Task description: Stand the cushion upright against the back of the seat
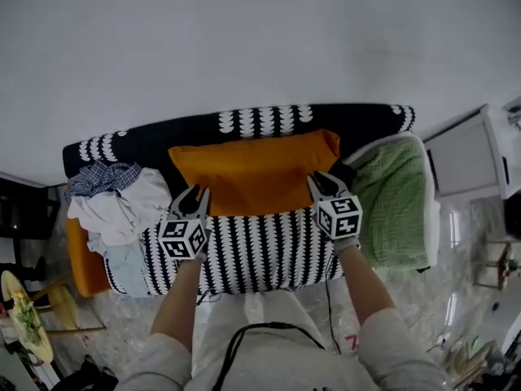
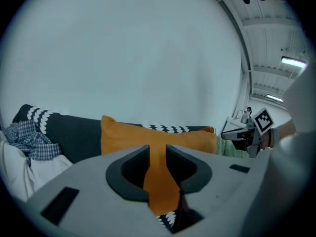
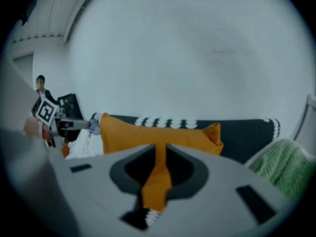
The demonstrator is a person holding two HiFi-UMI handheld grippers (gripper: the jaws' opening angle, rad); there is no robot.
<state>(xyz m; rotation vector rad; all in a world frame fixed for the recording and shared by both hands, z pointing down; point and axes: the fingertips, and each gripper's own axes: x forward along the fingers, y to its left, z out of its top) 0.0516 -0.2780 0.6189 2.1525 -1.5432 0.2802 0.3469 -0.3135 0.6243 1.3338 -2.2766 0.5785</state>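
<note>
Cushion (image 1: 254, 172): orange, set mid-seat, its rear edge against the dark backrest (image 1: 146, 143).
Left gripper (image 1: 195, 194): jaws clamped on fabric at the cushion's front left edge.
Right gripper (image 1: 322, 181): jaws clamped on fabric at the front right edge.
Seat (image 1: 244, 255): patterned cover; clothes pile (image 1: 118, 206) heaped at its left end, green blanket (image 1: 391, 198) at its right.
Open room: plain wall (image 1: 244, 39) is seen above the backrest.

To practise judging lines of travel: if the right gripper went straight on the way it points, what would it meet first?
The orange cushion: the right gripper grips its edge. Behind that, probably the sofa's black backrest.
</note>
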